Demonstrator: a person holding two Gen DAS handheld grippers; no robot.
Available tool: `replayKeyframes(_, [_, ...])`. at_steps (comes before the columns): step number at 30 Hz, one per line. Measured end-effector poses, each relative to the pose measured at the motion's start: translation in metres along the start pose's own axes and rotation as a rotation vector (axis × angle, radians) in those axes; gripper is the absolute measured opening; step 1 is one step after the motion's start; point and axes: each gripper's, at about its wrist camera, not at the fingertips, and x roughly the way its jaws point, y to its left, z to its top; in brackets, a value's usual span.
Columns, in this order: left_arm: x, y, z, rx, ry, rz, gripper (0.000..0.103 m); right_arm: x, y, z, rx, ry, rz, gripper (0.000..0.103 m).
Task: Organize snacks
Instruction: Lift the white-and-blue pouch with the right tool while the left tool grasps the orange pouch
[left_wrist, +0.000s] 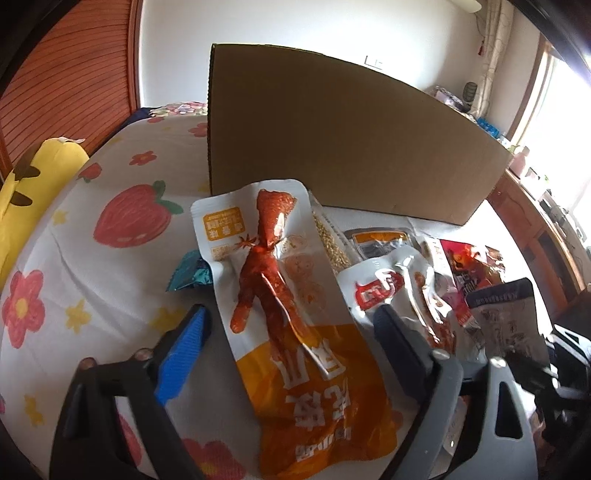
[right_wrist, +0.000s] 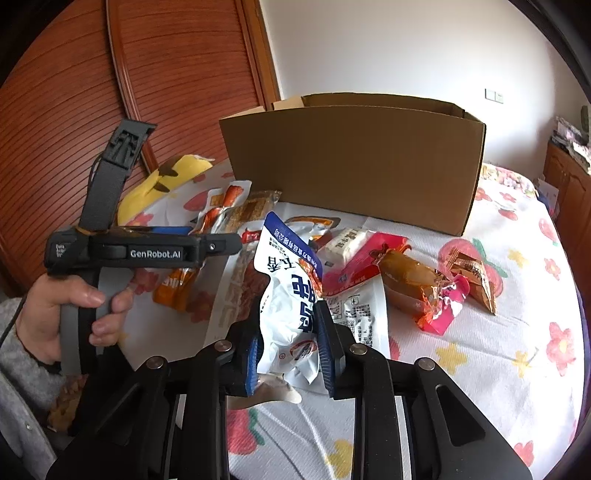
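I see the right gripper (right_wrist: 286, 350) clamped on a white-and-blue snack pouch (right_wrist: 291, 295) — lifted off the floral bedsheet (right_wrist: 480, 350). Left gripper (left_wrist: 291, 339) stands wide, pads clear of the orange chicken-foot packet (left_wrist: 288, 295) between them — cardboard box (left_wrist: 351, 147) just behind.

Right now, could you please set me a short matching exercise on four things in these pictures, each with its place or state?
1. left claw
2. right claw
3. cardboard box
4. yellow plush toy

a. stands open-topped behind the snacks
b. shut on a white and blue packet
c. open around an orange and white pouch
d. lies beside the wooden door

Pairs: 1-c, 2-b, 3-a, 4-d
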Motion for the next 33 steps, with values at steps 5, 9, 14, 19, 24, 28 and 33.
replayKeyframes(5, [-0.011,0.011,-0.004,-0.031,0.001,-0.036,0.054,0.0,-0.004,0.001,0.007,-0.004,0.006,0.025])
replayKeyframes(9, [-0.018,0.019,-0.009,-0.038,-0.005,-0.036,0.05,0.001,-0.003,0.002,0.002,-0.002,0.002,0.024])
replayKeyframes(14, [-0.026,0.025,-0.014,-0.047,-0.006,-0.049,0.05,0.003,-0.001,0.004,-0.003,0.001,-0.002,0.024])
replayKeyframes(19, [-0.037,0.024,-0.02,-0.029,-0.035,-0.048,0.05,0.003,0.001,0.006,-0.004,0.003,-0.002,0.024])
replayKeyframes(24, [-0.048,0.02,-0.021,-0.009,-0.065,-0.05,0.05,0.004,0.005,0.007,-0.016,0.007,-0.008,0.02])
replayKeyframes(28, [-0.057,0.017,-0.021,0.009,-0.091,-0.051,0.05,0.004,0.006,0.008,-0.019,0.01,-0.011,0.02])
replayKeyframes(33, [-0.069,0.012,-0.021,0.021,-0.125,-0.059,0.05,-0.003,0.003,0.011,-0.018,-0.009,-0.028,0.02])
